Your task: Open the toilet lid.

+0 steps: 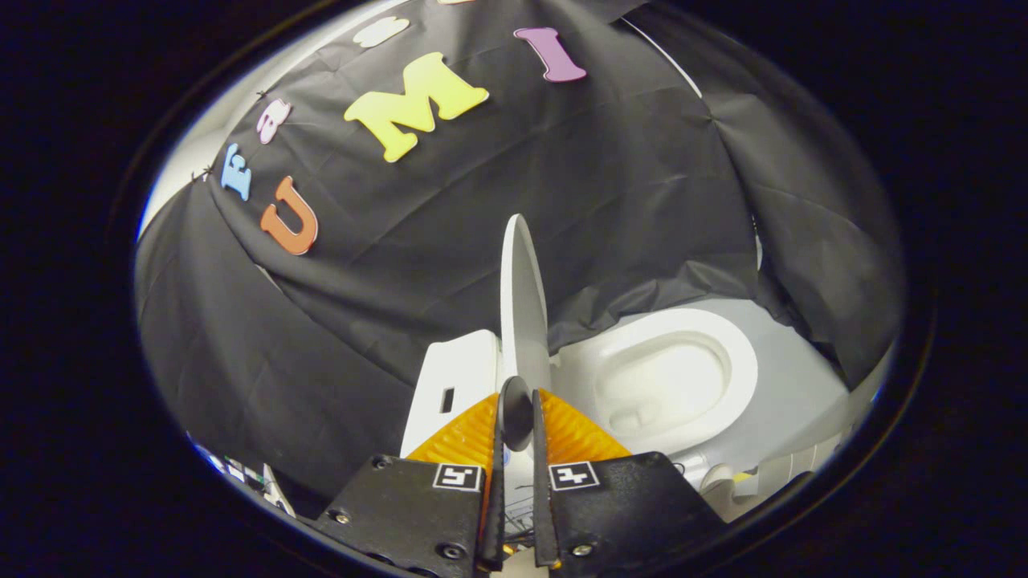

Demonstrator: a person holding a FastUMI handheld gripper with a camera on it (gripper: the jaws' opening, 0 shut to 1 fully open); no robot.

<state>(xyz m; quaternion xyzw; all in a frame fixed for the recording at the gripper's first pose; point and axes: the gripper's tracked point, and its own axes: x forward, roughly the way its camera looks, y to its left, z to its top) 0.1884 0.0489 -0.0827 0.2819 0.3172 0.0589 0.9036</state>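
Observation:
The white toilet lid (522,297) stands raised on edge, rising straight up from between my fingers. My gripper (516,409) is shut on the lid's near edge, one finger on each face of it. To the right of the lid lies the white seat (727,353) around the open bowl (662,385). The white cistern (458,377) sits just left of the lid, beyond my left finger.
Black cloth (337,337) hangs close behind and to both sides of the toilet. A pale floor patch (803,401) shows beyond the seat. Some small white and yellow parts (739,482) lie low beside the bowl's base.

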